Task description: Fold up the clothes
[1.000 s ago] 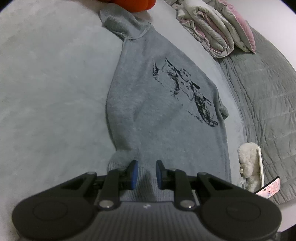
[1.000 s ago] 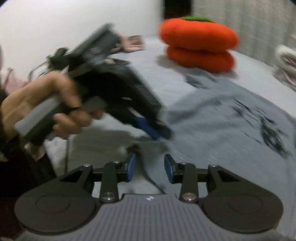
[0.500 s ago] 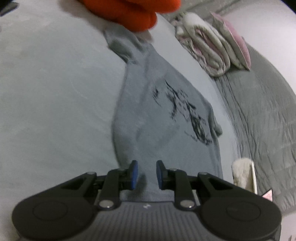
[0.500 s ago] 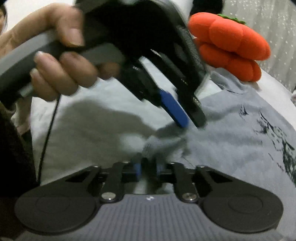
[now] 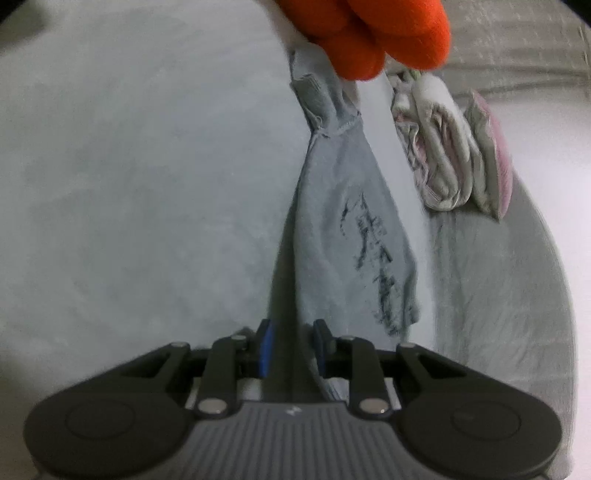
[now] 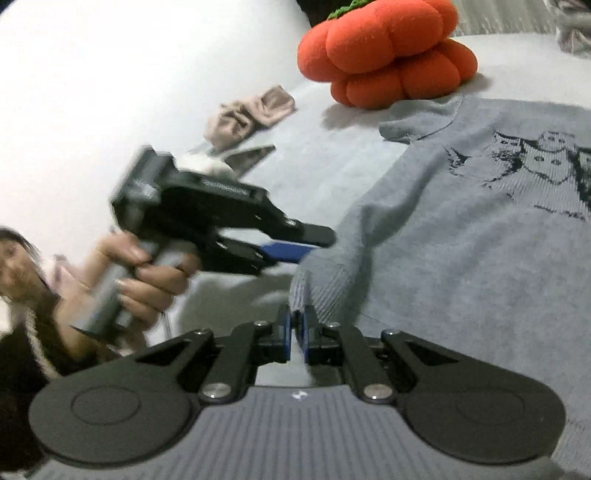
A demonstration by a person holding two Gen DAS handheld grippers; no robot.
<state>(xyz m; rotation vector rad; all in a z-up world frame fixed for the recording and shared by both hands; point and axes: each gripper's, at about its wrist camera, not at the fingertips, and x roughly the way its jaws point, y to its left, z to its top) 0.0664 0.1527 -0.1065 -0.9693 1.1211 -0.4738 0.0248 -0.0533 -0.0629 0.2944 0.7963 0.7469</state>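
Item: grey sweater (image 6: 461, 236) on bed (image 5: 129, 166), hem corner held in two claws.

Right claw (image 6: 295, 332) is pinched tight on the ribbed hem; left claw (image 5: 290, 343) stands narrowly parted around a fold of the same hem, probably gripping, though blur hides contact. From the left claw the sweater's long axis runs toward 12 o'clock, its sleeve ending under the orange pumpkin cushion (image 5: 380, 33); folded bedding (image 5: 443, 147) lies at 2 o'clock. Both claws sit equally near the hem.
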